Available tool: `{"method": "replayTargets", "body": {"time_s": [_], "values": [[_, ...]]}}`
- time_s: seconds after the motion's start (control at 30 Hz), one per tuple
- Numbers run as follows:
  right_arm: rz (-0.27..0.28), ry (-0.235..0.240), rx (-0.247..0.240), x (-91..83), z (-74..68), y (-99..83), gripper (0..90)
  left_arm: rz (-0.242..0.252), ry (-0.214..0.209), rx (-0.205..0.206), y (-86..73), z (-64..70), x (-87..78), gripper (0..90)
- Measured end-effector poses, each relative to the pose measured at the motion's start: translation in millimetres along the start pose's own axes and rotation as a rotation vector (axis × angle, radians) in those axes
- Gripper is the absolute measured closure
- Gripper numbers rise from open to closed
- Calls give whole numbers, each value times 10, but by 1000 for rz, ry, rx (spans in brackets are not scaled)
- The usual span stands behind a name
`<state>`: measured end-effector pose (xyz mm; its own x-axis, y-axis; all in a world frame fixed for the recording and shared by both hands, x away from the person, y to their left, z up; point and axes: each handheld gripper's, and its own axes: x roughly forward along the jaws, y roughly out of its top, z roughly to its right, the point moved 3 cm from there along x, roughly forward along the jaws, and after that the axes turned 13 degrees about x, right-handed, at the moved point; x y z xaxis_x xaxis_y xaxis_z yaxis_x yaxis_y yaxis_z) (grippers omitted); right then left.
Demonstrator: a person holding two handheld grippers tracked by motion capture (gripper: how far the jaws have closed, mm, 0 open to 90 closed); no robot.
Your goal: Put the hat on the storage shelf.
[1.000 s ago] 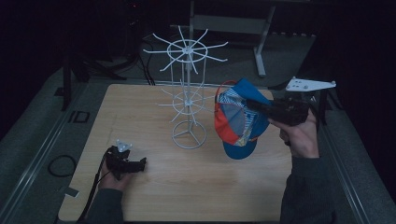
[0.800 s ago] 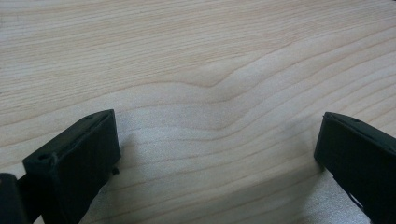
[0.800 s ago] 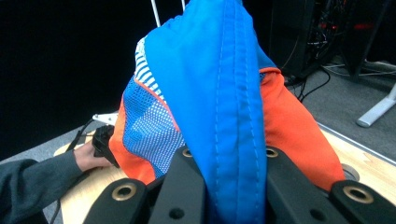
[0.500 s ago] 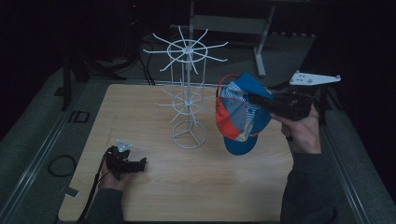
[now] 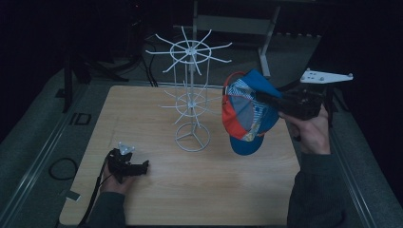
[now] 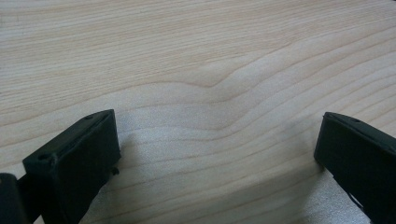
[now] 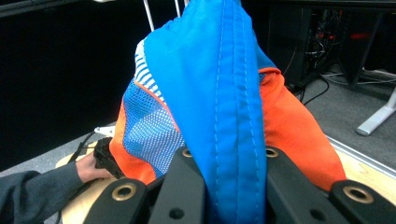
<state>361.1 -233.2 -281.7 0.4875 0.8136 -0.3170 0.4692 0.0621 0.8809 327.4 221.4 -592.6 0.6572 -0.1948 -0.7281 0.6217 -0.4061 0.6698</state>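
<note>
**Cap held up beside the wire rack, left gripper idle on the table**

In the high view the right gripper (image 5: 266, 99) is raised over the table's 3 o'clock side, its jaws clamped on a fold of the cap (image 5: 244, 114). The cap is blue, orange and striped mesh; it hangs clear of the wooden table (image 5: 214, 190), with its blue brim at the cap's 6 o'clock. It sits at about 3 o'clock of the white wire rack (image 5: 191, 102), close to the tips of the rack's lower ring of prongs; whether it touches them cannot be told. The rack stands upright near the table's middle on a round wire base, with a wider ring of prongs at its top.

The right gripper view shows the blue seamed fabric pinched tight between the two black jaws, with orange panels and mesh spreading to either side.

The left gripper (image 5: 140, 167) rests low at the table's 7 o'clock corner, well apart from the rack and the cap. In the left gripper view its jaws stand wide apart over bare wood grain, holding nothing
</note>
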Motion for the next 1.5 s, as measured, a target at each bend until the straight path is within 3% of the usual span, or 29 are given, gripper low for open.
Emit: {"method": "replayTargets", "body": {"time_s": [0.9, 1.5], "values": [[40, 33, -7, -72, -87, 156, 875, 1, 0, 0, 0, 0, 1, 2], [69, 48, -45, -169, -201, 355, 875, 1, 0, 0, 0, 0, 0, 2]]}}
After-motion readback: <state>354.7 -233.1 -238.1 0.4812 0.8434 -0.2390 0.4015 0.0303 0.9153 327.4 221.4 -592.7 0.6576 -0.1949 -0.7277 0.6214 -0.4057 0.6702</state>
